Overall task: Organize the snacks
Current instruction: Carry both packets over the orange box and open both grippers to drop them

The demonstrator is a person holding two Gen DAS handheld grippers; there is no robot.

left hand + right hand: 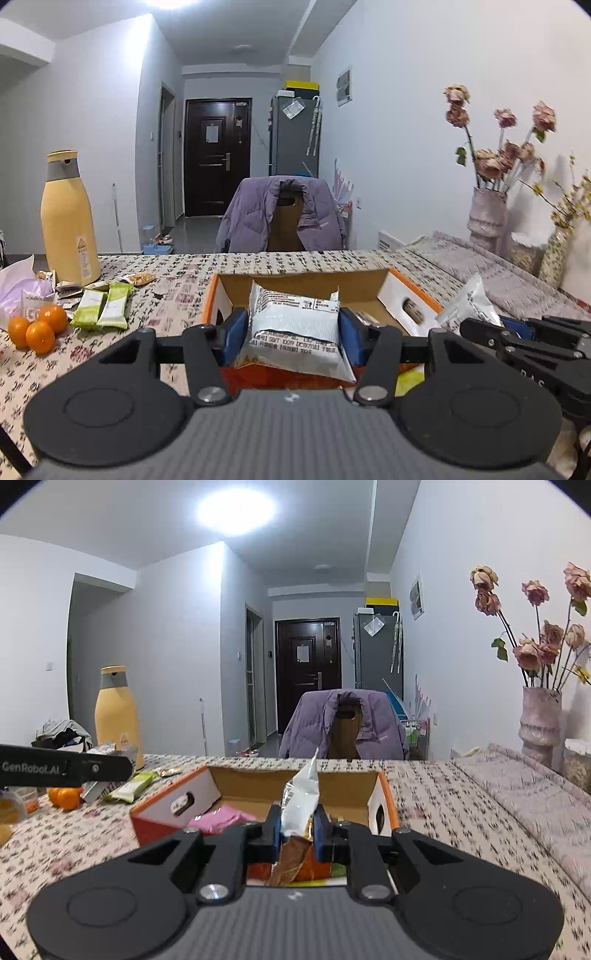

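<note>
Both claws clamped on snack packets, my left gripper (294, 326) holding silver packet (295, 328), right gripper (298, 829) pinching foil packet (301, 797), over box (177, 801) at frame centre, next lower and release inside

This is a home, a lived-in apartment. A dark entrance door (218, 157) closes the hallway beside a fridge (295, 136). A purple jacket (280, 214) hangs on a chair, and dried roses stand in a vase (487, 218) near the desk (177, 291) with patterned cloth.
</note>
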